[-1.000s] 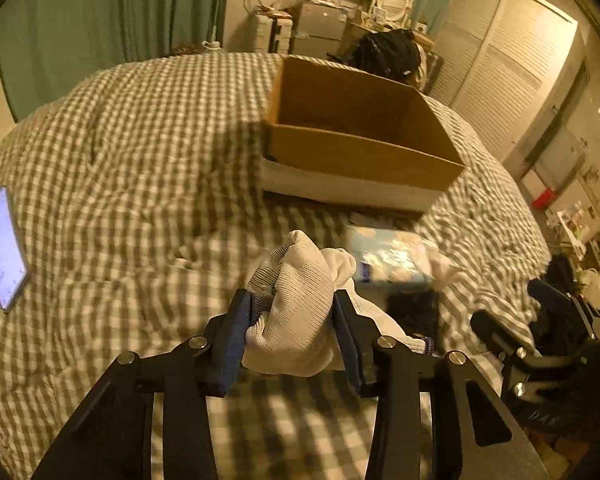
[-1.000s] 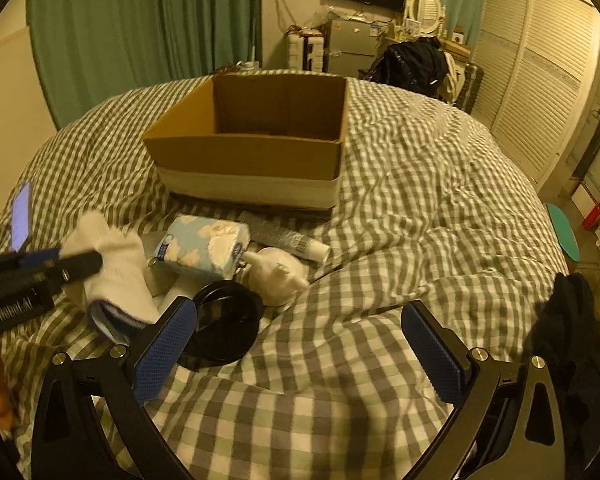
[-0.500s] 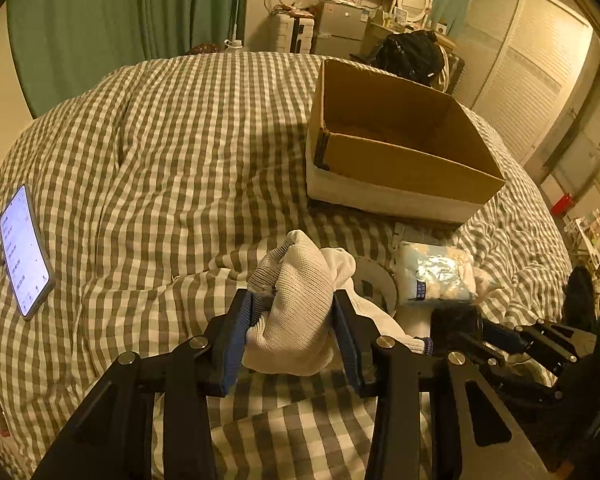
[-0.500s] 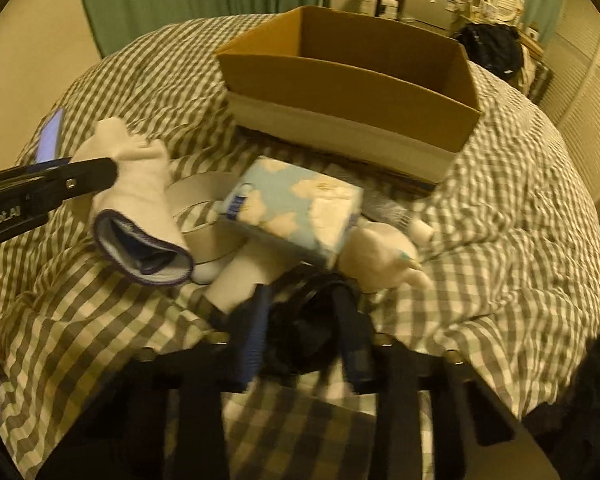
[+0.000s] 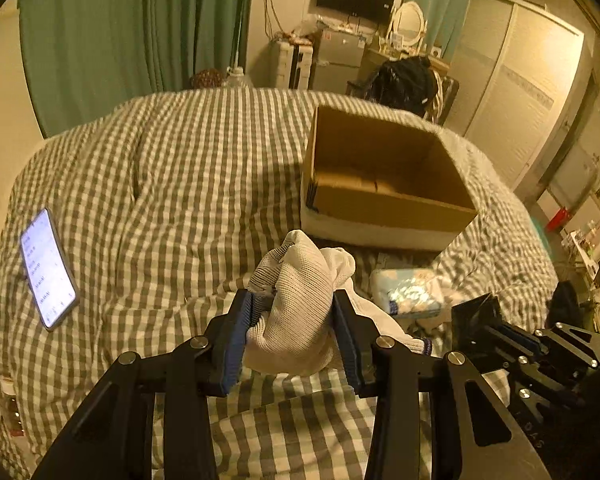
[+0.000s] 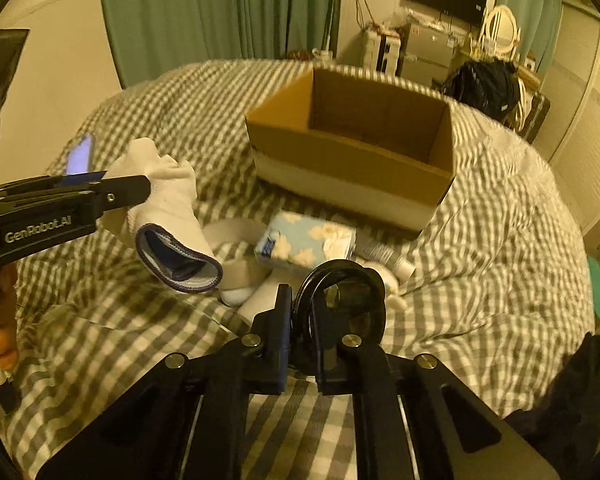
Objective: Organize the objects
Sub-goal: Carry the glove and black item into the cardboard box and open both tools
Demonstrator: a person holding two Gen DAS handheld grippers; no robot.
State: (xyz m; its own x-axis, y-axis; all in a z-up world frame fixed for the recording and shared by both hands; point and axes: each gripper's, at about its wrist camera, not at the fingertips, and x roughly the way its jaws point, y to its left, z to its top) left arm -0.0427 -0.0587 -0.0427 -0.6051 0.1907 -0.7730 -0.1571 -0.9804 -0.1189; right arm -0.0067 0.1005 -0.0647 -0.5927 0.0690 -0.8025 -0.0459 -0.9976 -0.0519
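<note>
White sock [image 5: 296, 312] held clear above the checked bed [image 5: 172, 184], pinched in the left gripper [image 5: 292, 332] jaws. Right gripper [image 6: 302, 334]: jaws have just closed, pinching a black round case [image 6: 340, 300] on edge. Cloud-print tissue pack [image 6: 306, 240] lies just before the open cardboard box [image 6: 356, 160]. Lit phone [image 5: 48, 268] far left.

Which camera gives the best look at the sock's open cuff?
The right wrist view: the sock hangs side-on from the left gripper, its dark-edged cuff opening facing the camera. The left wrist view shows only bunched white fabric between its own gripper.
</note>
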